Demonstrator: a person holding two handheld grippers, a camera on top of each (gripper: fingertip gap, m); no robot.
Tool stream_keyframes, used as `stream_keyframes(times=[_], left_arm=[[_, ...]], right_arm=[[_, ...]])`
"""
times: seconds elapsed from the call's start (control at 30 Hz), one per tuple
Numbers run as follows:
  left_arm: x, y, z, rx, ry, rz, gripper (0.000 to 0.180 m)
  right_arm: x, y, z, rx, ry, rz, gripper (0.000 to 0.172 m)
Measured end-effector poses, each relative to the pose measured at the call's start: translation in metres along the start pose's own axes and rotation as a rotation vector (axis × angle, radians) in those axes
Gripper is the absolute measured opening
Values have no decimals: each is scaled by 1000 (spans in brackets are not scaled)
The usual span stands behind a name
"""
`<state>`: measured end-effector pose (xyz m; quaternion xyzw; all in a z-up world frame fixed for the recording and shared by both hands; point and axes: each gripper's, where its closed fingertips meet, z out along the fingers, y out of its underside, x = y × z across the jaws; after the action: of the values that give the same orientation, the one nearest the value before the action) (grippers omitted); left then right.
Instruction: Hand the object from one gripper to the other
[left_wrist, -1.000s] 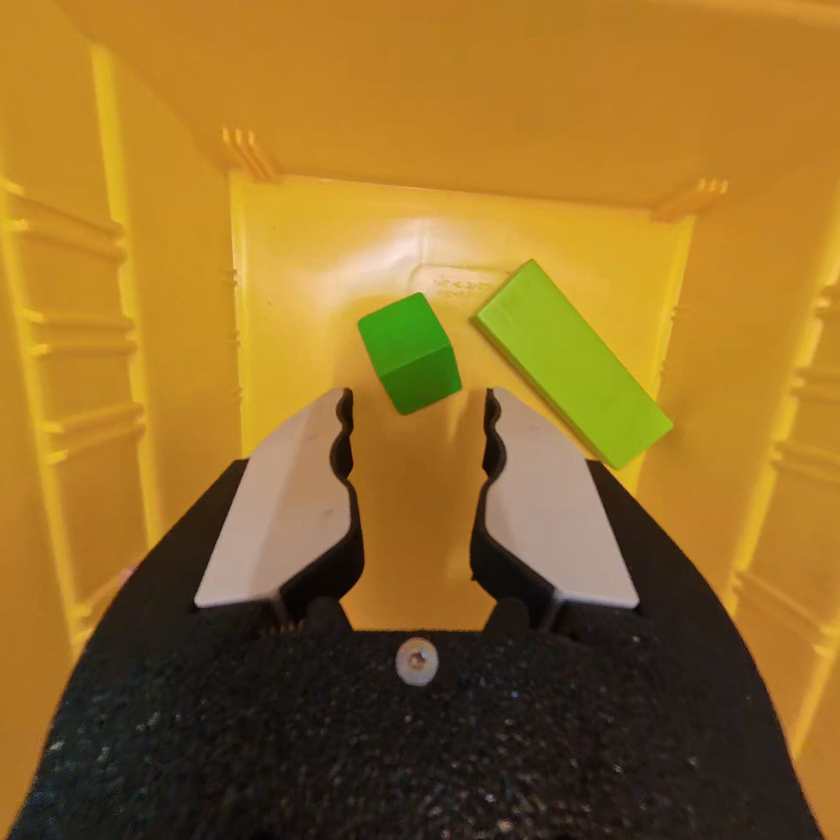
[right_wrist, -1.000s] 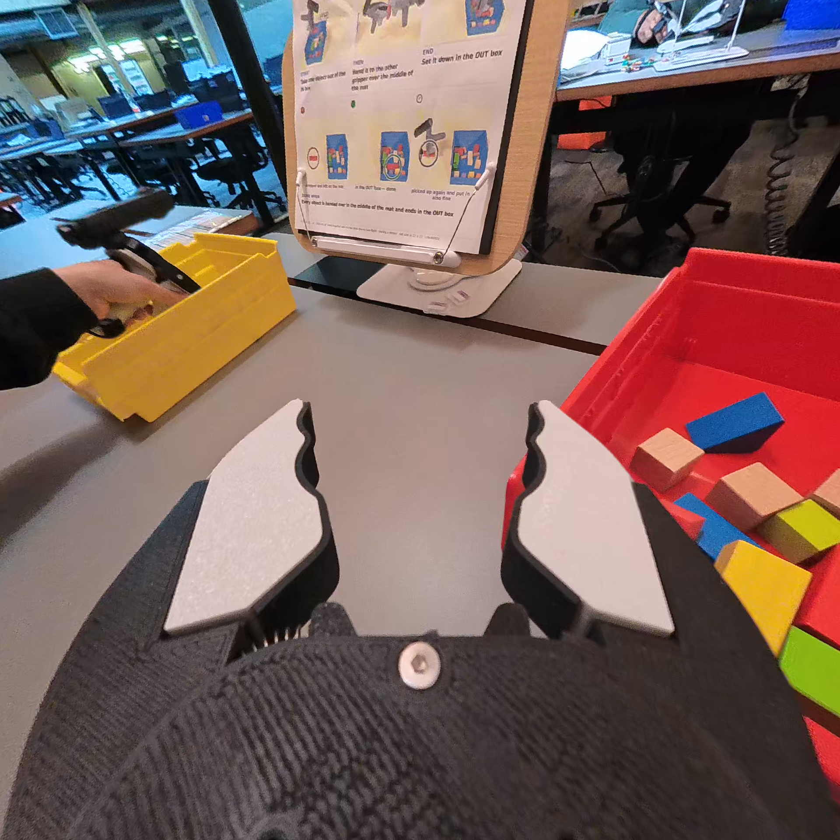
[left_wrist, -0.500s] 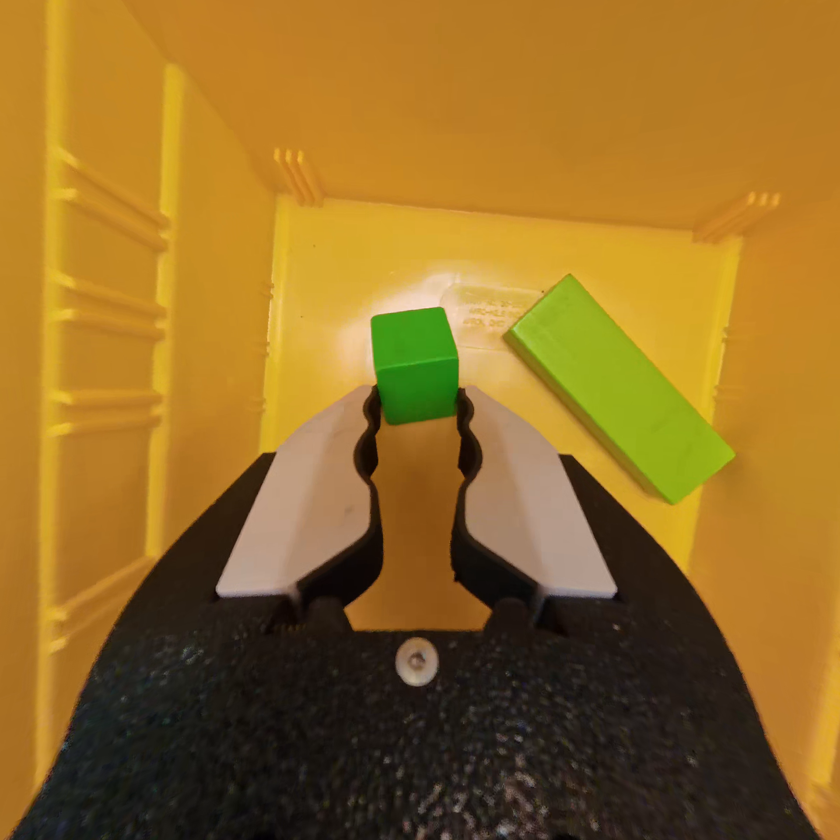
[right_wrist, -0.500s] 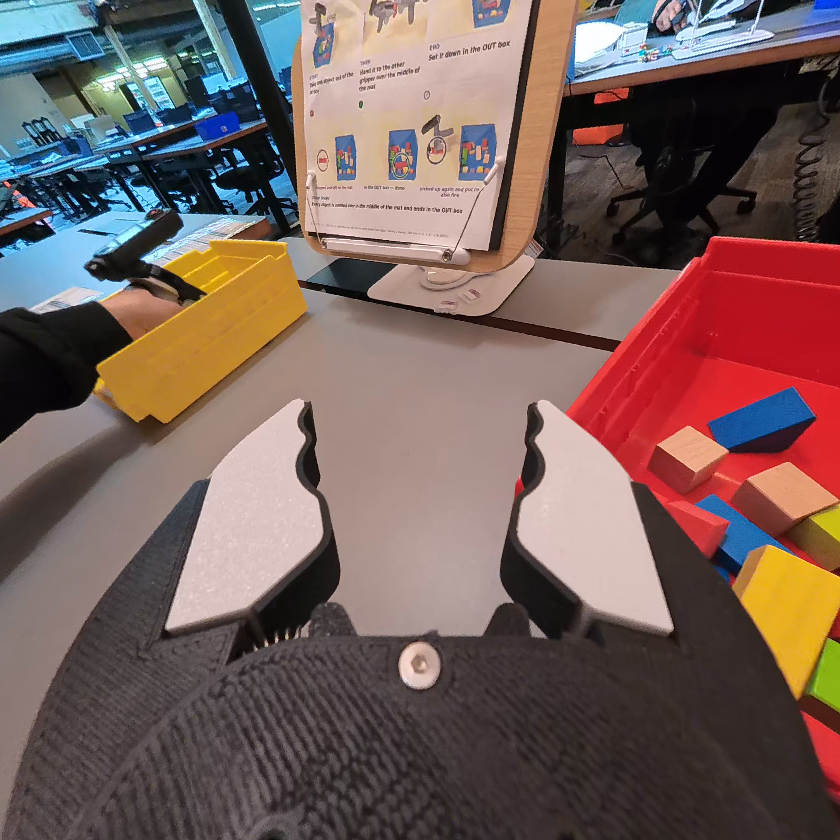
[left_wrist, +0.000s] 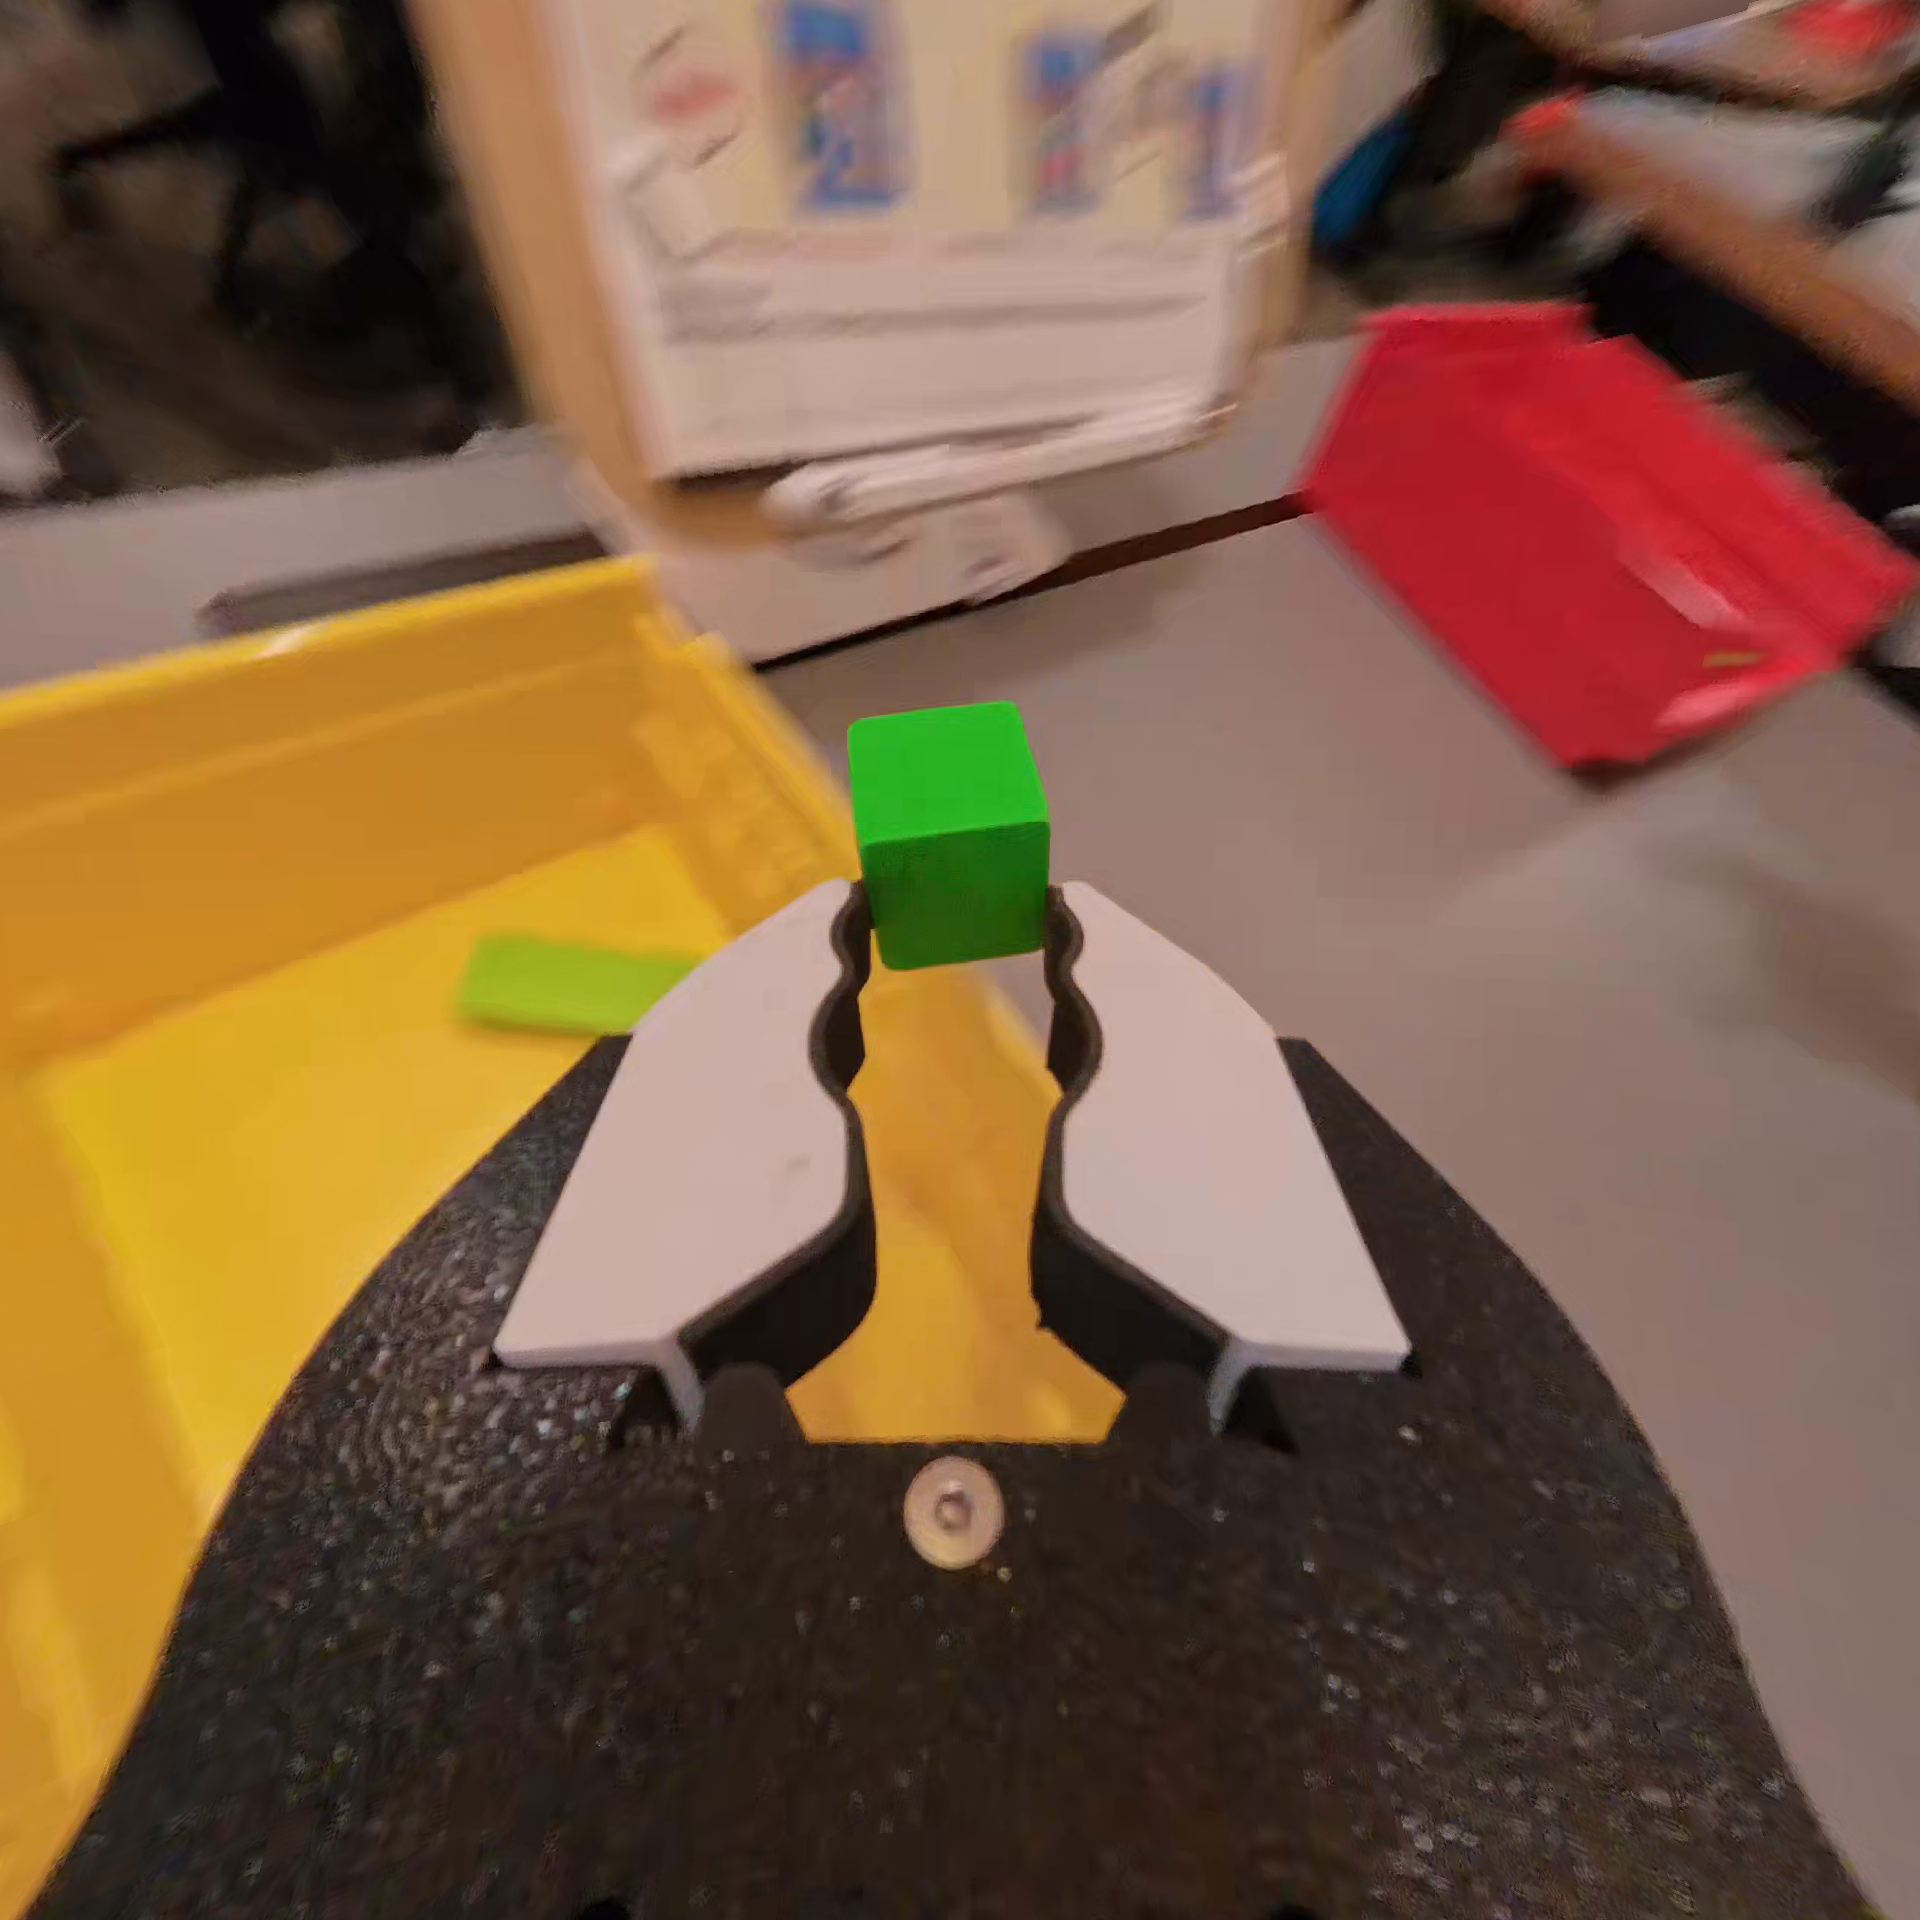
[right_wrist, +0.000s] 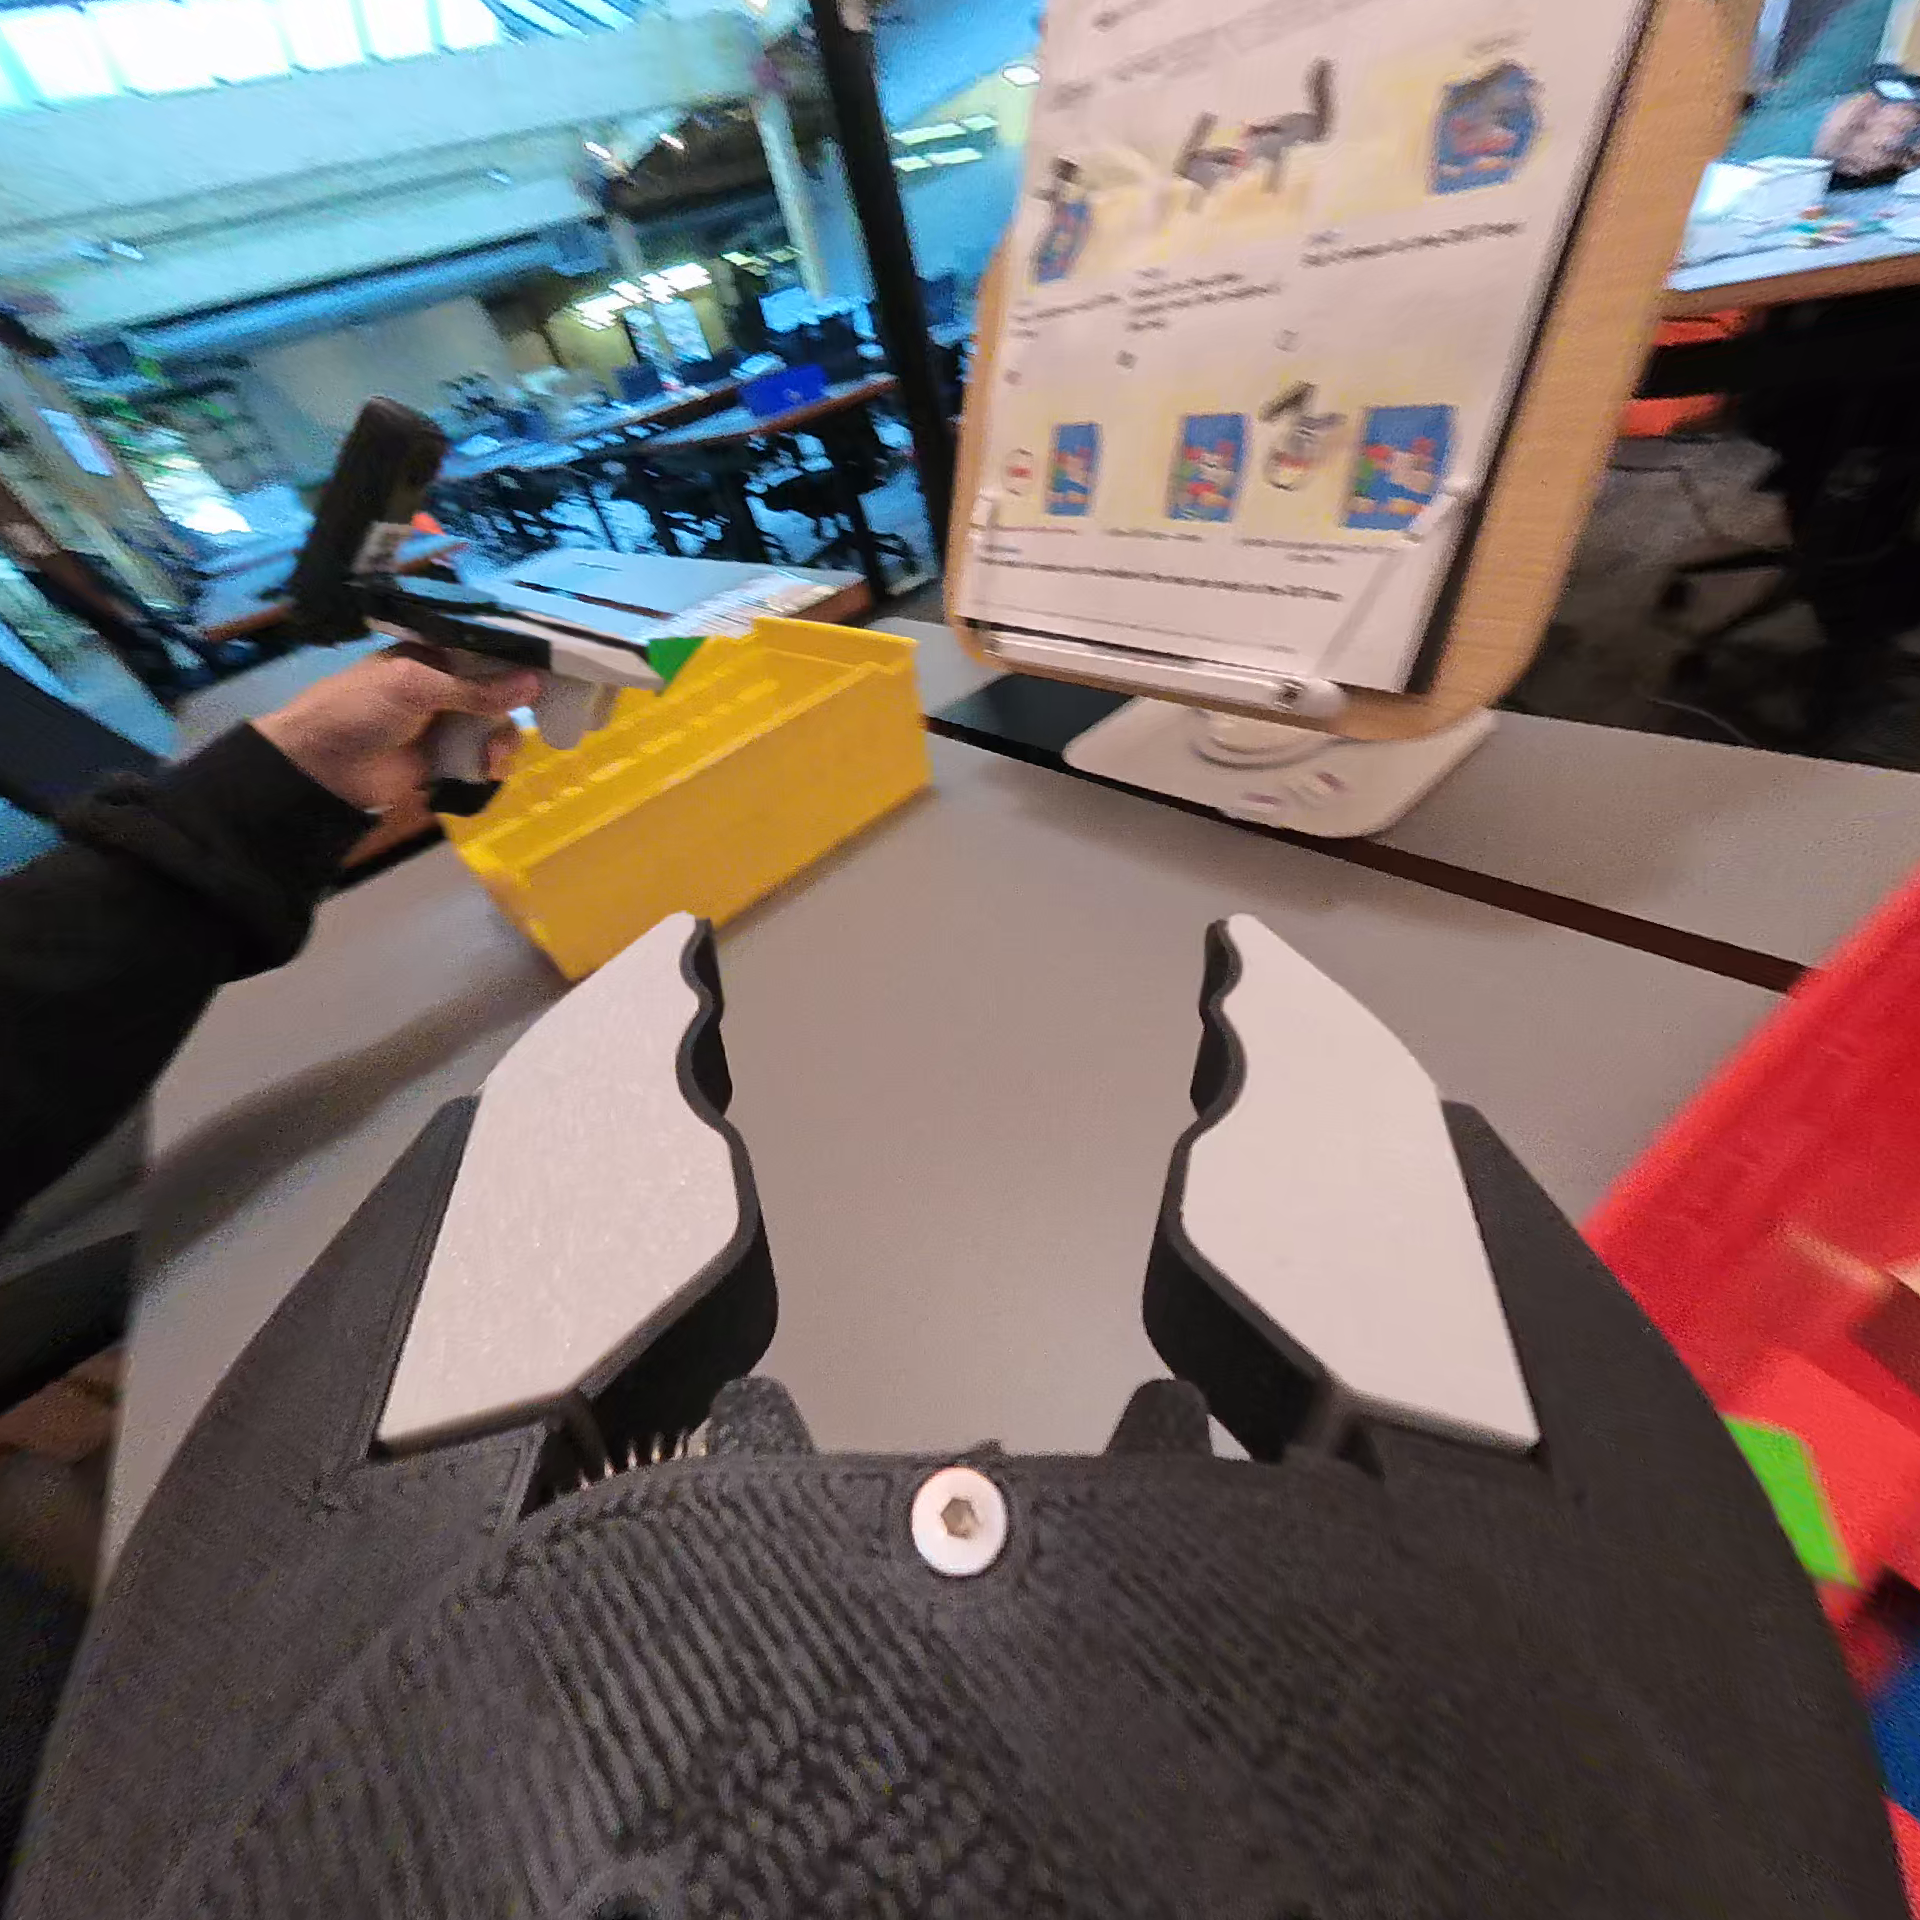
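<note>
My left gripper (left_wrist: 954, 914) is shut on a green cube (left_wrist: 948, 831), both pads pressed on its sides. It holds the cube in the air above the right rim of the yellow bin (left_wrist: 312, 727). The right wrist view shows the same gripper (right_wrist: 665, 655) at the far left, held in a hand, with the green cube (right_wrist: 673, 652) at its tip over the yellow bin (right_wrist: 707, 790). My right gripper (right_wrist: 961, 987) is open and empty above the grey table (right_wrist: 987, 1039).
A light green flat block (left_wrist: 561, 982) lies in the yellow bin. A red bin (left_wrist: 1579, 561) with coloured blocks stands at the right; its wall (right_wrist: 1787, 1195) shows beside my right gripper. An instruction board on a white stand (right_wrist: 1278, 416) stands at the back. The gap from one gripper's tips to the other's is roughly 35 centimetres. The right gripper is farther from the light green flat block (left_wrist: 561, 982), some 50 centimetres, than the left, some 15 centimetres.
My left gripper closed on the green cube inside the yellow bin, then lifted it out and tilted up toward the table. My right gripper stayed open and turned left.
</note>
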<state>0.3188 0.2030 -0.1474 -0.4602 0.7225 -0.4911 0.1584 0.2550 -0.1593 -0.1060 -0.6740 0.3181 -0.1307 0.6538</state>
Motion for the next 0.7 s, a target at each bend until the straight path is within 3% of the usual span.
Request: stream_keyframes(times=[0.03,0.2,0.37,0.53,0.7], left_arm=[[26,-9,-6,50,92,38,31],[157,-28,-33,231,541,214,31],[247,-20,-40,318,821,333,31],[297,-10,-34,334,956,381,31],[316,-3,-29,335,995,403,31]], right_arm=[[-10,-2,4,17,-49,5,89],[-75,-18,18,113,-334,27,89],[-134,-28,20,185,-571,24,87],[-161,-33,18,245,-666,-1,70],[-172,-27,18,237,-720,-50,61]])
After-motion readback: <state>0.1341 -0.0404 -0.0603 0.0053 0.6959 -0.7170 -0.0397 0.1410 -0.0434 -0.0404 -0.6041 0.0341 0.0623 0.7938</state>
